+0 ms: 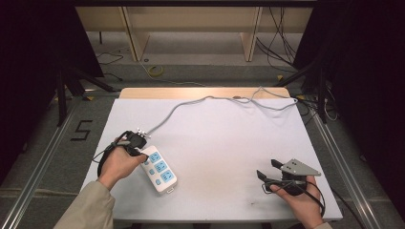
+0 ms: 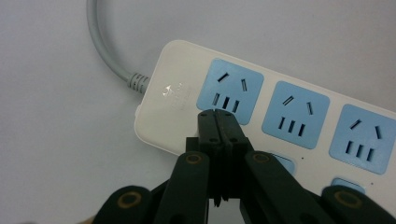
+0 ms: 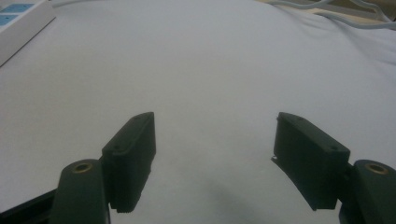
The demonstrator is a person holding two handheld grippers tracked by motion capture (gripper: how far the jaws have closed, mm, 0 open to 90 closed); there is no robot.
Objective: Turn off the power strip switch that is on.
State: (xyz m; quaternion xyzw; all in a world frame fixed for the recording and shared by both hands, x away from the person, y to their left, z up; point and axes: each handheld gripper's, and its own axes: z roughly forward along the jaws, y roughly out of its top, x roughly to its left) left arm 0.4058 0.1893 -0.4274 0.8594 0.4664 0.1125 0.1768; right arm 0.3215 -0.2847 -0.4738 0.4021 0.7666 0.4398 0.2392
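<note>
White cloth-covered table under dim light, dark frames and a wooden shelf unit beyond, loose cables on the floor. Near the left front of the table, a white power strip with three blue sockets, lying flat at a slant, its grey cord trailing from the far end up toward the back edge. Left gripper held low over the cord end of the strip, jaws pressed together with nothing between them; in the left gripper view, closed tips resting at or just above the white casing beside the first blue socket, near the small blue switch buttons along the strip's near edge; actual contact hard to confirm. Right gripper held well apart from the strip at the right front of the table, grey three-cornered plate on top, jaws spread wide over bare cloth, holding nothing; a corner of the strip just visible at the upper left of the right gripper view. No plug in any socket. Judged stage: early, likely a press or nudge on the strip by the closed left tips, with no visible result yet; right gripper idle.
</note>
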